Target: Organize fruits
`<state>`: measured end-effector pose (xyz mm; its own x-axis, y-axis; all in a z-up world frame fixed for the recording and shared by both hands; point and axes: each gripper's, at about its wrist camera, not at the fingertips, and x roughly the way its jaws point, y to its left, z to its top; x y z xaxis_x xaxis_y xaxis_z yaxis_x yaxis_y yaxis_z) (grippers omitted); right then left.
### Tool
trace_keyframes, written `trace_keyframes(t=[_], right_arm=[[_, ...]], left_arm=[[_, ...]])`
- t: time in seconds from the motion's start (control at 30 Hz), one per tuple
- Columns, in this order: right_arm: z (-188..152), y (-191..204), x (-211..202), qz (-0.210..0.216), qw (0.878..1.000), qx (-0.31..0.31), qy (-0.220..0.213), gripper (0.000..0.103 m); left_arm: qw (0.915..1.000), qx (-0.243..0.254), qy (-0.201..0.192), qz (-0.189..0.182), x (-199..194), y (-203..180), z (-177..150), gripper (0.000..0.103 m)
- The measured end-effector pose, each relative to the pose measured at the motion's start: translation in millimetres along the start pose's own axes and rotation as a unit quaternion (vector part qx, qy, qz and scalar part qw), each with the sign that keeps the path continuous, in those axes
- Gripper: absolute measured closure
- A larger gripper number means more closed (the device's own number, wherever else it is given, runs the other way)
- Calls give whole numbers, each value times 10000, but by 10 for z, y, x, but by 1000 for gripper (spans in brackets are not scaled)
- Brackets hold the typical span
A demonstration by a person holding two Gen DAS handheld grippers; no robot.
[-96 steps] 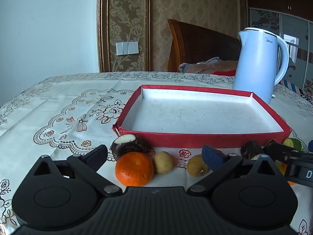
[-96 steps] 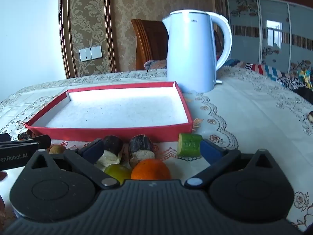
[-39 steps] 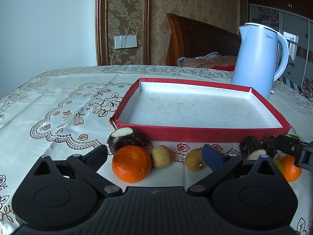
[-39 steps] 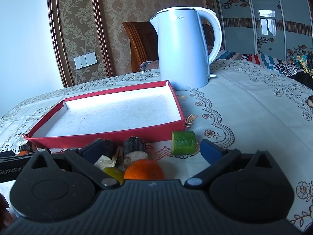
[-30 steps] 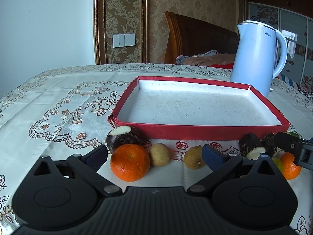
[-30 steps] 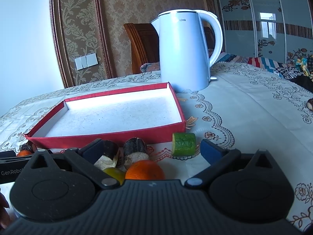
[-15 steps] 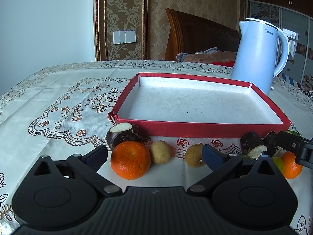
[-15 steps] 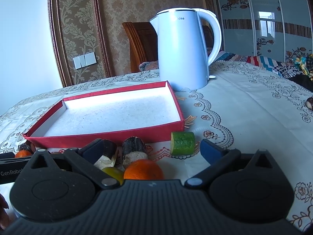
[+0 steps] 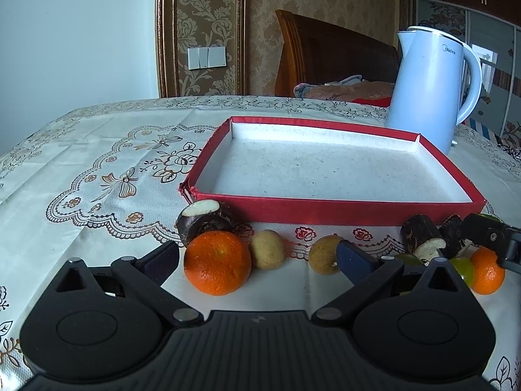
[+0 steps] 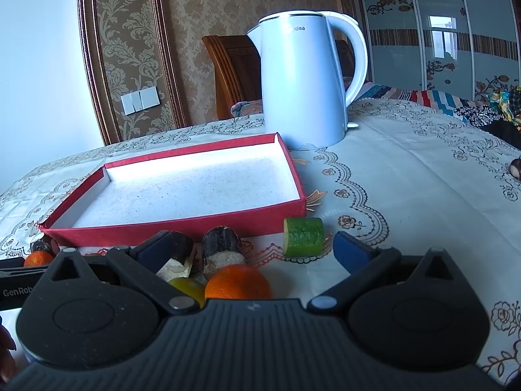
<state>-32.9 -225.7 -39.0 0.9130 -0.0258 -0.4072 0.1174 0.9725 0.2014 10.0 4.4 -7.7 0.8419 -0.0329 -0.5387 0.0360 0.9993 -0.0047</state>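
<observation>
table [image 9: 81, 163], cream embroidered cloth, carrying all items below.

left gripper [image 9: 257, 257]: fingers spread wide, holding nothing, low over the near edge of the table. between its fingers, left to right: dark round root with a white cut face [image 9: 203, 220], touching the front left corner of the tray; large orange [image 9: 217, 262] just in front of that root; pale brown longan-like fruit [image 9: 267, 249] beside the orange; second such fruit [image 9: 324, 254] against the right finger.

red shallow tray [image 9: 325, 207], white inside, nothing in it, just behind the fruit row.

right gripper [image 10: 252, 249]: fingers spread wide, holding nothing. between its fingers, left to right: dark cut stalk piece [image 10: 179, 252] by the left finger; second dark stalk piece with pale cut end [image 10: 221, 249]; yellow-green round fruit [image 10: 187, 286]; small orange [image 10: 237, 282] nearest the camera; green cucumber section [image 10: 302, 236] on its side, near the tray's front right corner.

white electric kettle [image 10: 302, 81], upright, behind the tray's right end.
</observation>
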Motion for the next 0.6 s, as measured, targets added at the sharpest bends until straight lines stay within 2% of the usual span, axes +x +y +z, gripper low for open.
trace_keyframes(t=[0.17, 0.3, 0.4, 0.5, 0.6], right_arm=[[9, -181, -105, 72, 9999, 9, 115, 0], [-14, -408, -313, -4, 10000, -70, -12, 0], [-68, -468, -344, -70, 9996, -235, 132, 0], [-119, -429, -341, 102, 9990, -378, 231, 0], [-137, -282, -328, 229, 9968, -715, 274, 13]], left_arm=[[9999, -90, -130, 48, -50, 63, 2, 0], [9997, -111, -217, 80, -88, 82, 7, 0], [9996, -99, -250, 85, -118, 95, 2, 0], [9994, -202, -272, 96, -148, 160, -4, 0], [9989, -366, -275, 79, -175, 244, -13, 0]])
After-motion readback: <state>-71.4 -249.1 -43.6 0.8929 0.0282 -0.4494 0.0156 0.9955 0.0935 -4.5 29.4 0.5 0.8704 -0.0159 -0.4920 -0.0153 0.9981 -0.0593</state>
